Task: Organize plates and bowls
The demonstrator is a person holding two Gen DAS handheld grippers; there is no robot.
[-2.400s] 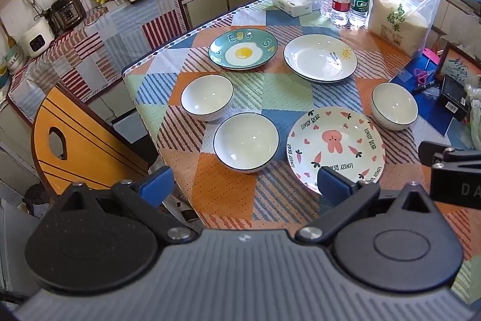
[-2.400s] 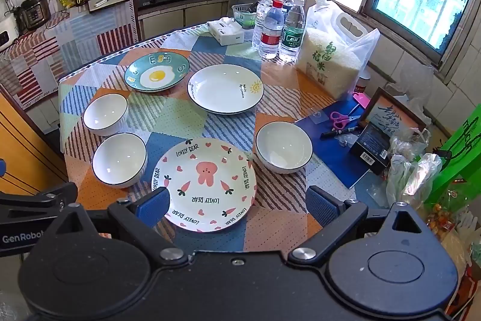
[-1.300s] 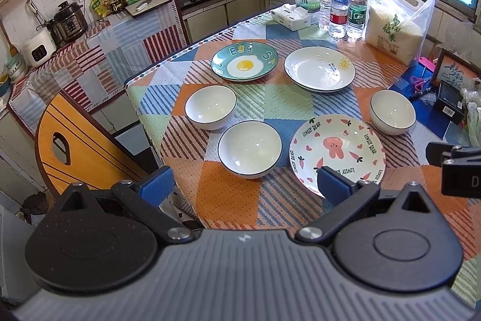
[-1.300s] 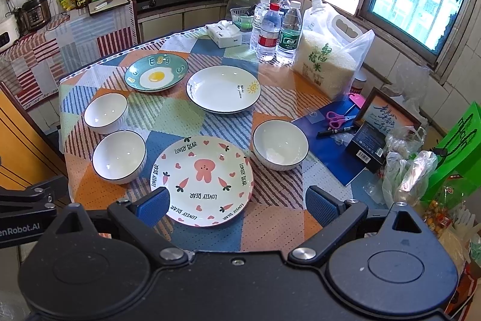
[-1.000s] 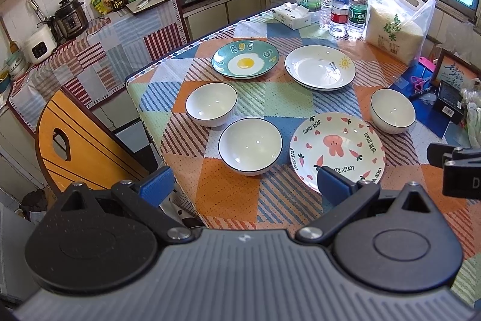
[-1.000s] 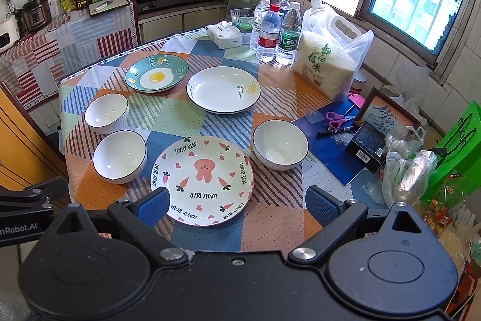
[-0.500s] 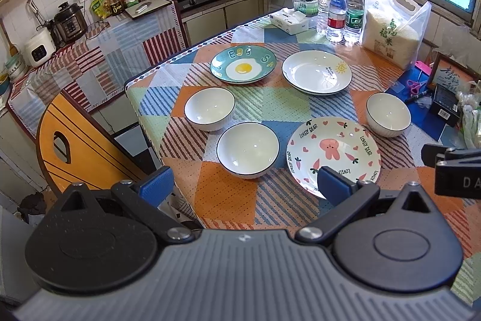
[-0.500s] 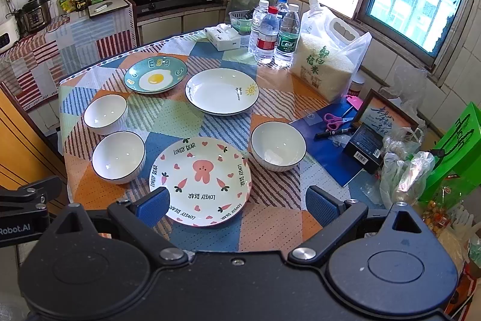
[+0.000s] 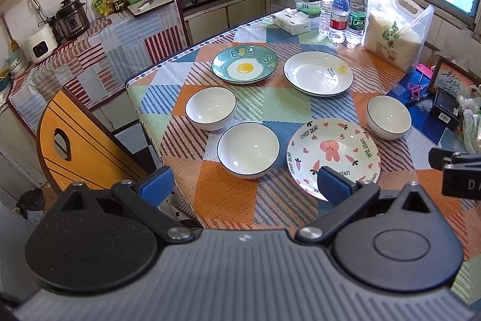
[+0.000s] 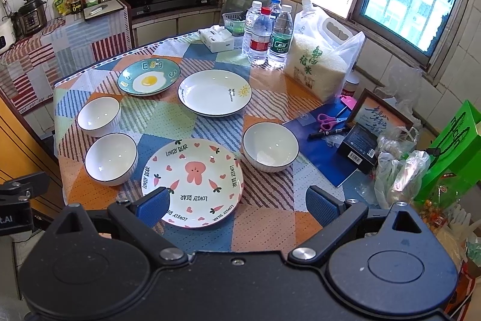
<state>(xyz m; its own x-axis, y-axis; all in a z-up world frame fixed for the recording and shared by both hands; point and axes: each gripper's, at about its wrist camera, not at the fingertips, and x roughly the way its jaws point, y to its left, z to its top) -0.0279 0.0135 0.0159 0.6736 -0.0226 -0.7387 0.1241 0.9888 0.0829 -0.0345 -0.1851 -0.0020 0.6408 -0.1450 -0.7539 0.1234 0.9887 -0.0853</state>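
Observation:
On the patterned table point(image 9: 288, 107) lie three plates: a green egg plate point(image 9: 244, 64), a white sun plate point(image 9: 318, 77) and a pink bear plate point(image 9: 333, 154). Three white bowls stand around them: far left point(image 9: 210, 108), near left point(image 9: 248, 149) and right point(image 9: 388, 117). The right wrist view shows the same plates point(image 10: 192, 179) and bowls point(image 10: 270, 146). My left gripper point(image 9: 242, 185) is open and empty, high above the table's near edge. My right gripper point(image 10: 236, 205) is open and empty, above the bear plate's near side.
Water bottles point(image 9: 339, 14), a rice bag point(image 9: 393, 33) and a tissue box point(image 9: 291, 18) stand at the table's back. Scissors point(image 10: 327, 120), a pen, a black box point(image 10: 359, 147) and plastic bags point(image 10: 399, 167) crowd the right side. An orange chair point(image 9: 75, 146) stands at the left.
Both grippers have drifted slightly back and up, so the table looks a little farther away. Nothing on the table has moved.

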